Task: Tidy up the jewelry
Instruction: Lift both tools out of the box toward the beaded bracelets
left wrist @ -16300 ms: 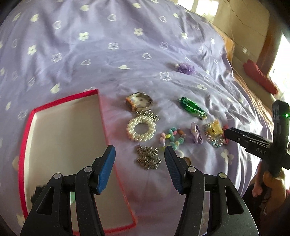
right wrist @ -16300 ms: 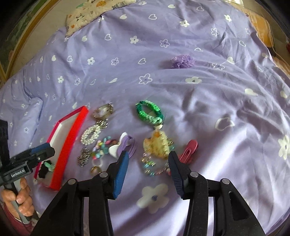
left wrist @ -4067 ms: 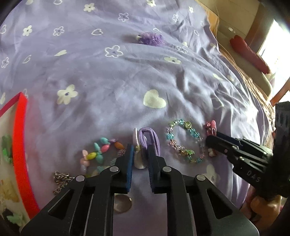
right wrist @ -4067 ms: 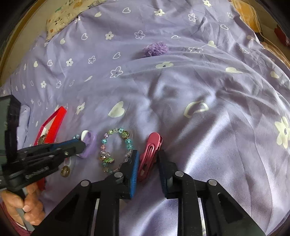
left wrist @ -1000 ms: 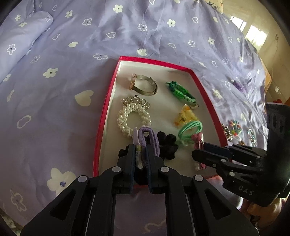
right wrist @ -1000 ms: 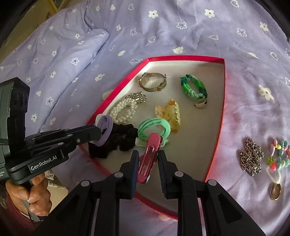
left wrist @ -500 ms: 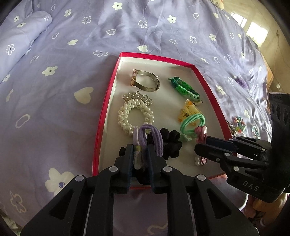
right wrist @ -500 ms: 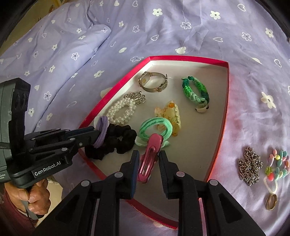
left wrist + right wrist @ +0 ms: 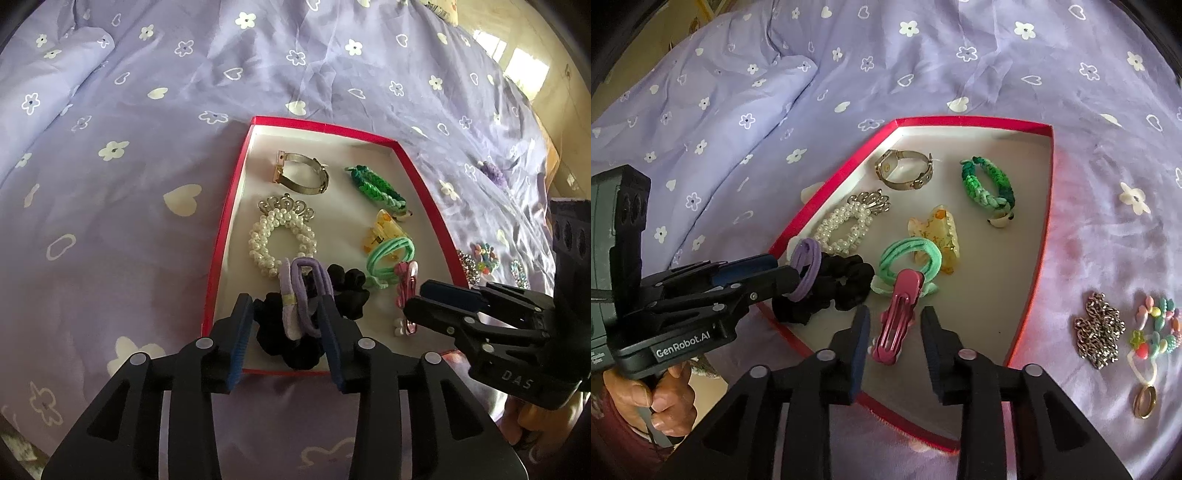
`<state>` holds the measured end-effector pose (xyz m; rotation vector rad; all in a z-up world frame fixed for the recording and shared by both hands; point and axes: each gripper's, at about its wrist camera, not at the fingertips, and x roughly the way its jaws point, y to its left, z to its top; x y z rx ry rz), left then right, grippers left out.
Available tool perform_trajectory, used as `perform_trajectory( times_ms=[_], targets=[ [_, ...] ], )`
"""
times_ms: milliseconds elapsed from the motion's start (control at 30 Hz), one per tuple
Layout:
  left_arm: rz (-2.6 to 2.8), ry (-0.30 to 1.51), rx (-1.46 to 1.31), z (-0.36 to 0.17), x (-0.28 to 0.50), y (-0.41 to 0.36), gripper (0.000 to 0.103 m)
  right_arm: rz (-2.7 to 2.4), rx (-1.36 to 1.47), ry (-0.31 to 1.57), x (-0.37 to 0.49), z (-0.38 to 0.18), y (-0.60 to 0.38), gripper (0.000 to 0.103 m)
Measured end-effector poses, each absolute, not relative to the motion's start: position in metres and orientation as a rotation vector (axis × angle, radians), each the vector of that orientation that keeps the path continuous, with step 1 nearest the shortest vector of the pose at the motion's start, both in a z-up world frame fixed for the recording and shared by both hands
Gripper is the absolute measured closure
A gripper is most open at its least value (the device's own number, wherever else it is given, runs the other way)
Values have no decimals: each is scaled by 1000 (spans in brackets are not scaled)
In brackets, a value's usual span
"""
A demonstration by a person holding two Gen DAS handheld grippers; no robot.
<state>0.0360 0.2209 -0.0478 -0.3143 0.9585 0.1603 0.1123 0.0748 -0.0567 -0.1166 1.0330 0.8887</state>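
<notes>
A red-rimmed box [image 9: 321, 125] [image 9: 971, 121] lies on the purple bedspread. My left gripper [image 9: 288, 328] [image 9: 783, 269] hangs over its near corner, jaws opening. The purple hair tie [image 9: 303, 295] [image 9: 807, 269] stands between them on a black scrunchie [image 9: 347, 288], leaning toward the right pad, and is not pinched. My right gripper [image 9: 895, 332] [image 9: 413, 301] is over the box's near edge, jaws also opening. The pink hair clip [image 9: 897, 317] [image 9: 406, 280] lies loose between its pads on the box floor.
The box also holds a pearl bracelet [image 9: 282, 236], a watch [image 9: 301, 177], a green braided bracelet [image 9: 376, 188], a yellow claw clip [image 9: 382, 230] and a mint hair tie [image 9: 389, 254]. On the bedspread beside it lie a chain [image 9: 1100, 332], a bead bracelet [image 9: 1156, 325] and a ring [image 9: 1144, 398].
Both pairs of jaws have spread apart. The purple hair tie and the pink clip are let go and now rest in the box. Neither hand has shifted.
</notes>
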Motion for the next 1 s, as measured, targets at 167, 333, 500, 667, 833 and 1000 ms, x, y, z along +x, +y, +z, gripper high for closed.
perform_trajectory(
  times_ms=[167, 333, 500, 667, 833, 1000],
  targets=[
    [160, 937, -322, -38, 32, 217, 64, 880, -69, 997, 108, -42, 57, 68],
    [145, 921, -329, -30, 29, 206, 57, 851, -23, 968, 103, -30, 31, 64],
    [113, 918, -317, -24, 29, 188, 57, 808, 18, 958, 102, -25, 4, 63],
    [83, 907, -310, -19, 28, 172, 51, 744, 61, 927, 101, -21, -29, 63],
    [54, 898, -300, -14, 30, 157, 47, 670, 114, 902, 103, -19, -66, 57],
    [20, 903, -284, -12, 36, 138, 47, 600, 151, 880, 103, -19, -98, 55]
  ],
)
